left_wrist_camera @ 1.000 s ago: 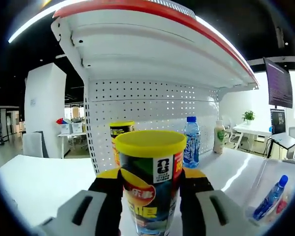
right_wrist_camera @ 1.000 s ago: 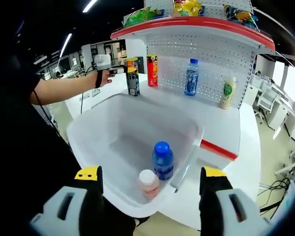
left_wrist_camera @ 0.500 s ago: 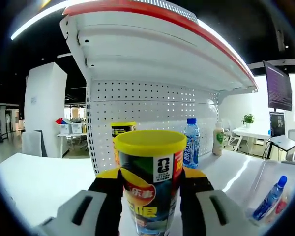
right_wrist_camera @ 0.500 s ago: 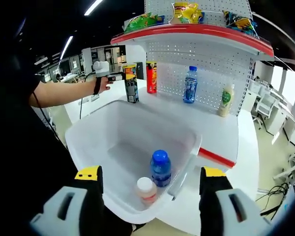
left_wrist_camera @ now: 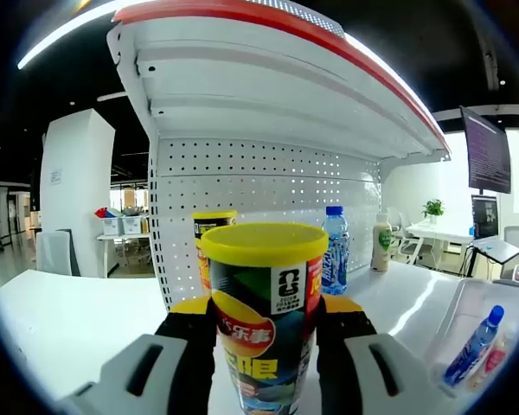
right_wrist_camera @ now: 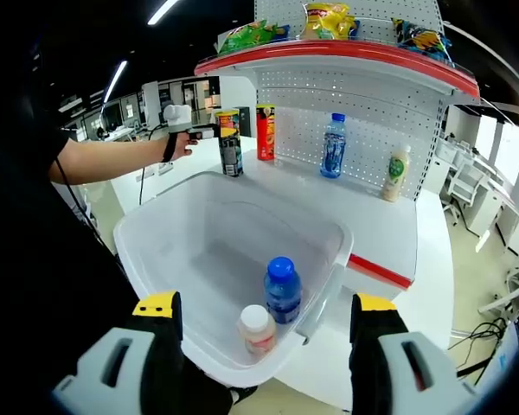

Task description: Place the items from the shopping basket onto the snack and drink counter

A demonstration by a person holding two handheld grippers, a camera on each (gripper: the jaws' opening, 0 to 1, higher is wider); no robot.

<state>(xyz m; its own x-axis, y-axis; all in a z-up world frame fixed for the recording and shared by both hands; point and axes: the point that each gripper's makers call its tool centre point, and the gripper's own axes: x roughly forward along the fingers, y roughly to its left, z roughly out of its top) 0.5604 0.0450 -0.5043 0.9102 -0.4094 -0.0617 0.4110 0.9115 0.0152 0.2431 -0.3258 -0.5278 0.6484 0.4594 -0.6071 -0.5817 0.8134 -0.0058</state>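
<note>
The left gripper point(left_wrist_camera: 264, 346) is clamped on a yellow-lidded chip can point(left_wrist_camera: 265, 311), holding it upright over the white counter point(left_wrist_camera: 60, 320), near the pegboard back panel point(left_wrist_camera: 268, 199). Behind the held can stands a second chip can point(left_wrist_camera: 206, 232); to its right are a blue water bottle point(left_wrist_camera: 334, 251) and a pale drink bottle point(left_wrist_camera: 381, 245). The right gripper point(right_wrist_camera: 265, 333) hangs with its jaws spread wide and nothing between them — above the white shopping basket point(right_wrist_camera: 156, 259), where a blue-capped bottle point(right_wrist_camera: 282, 290) and a white-capped bottle point(right_wrist_camera: 257, 329) sit together. A red chip can point(right_wrist_camera: 265, 132) stands on the counter, and snack bags point(right_wrist_camera: 329, 19) lie on the top shelf.
</note>
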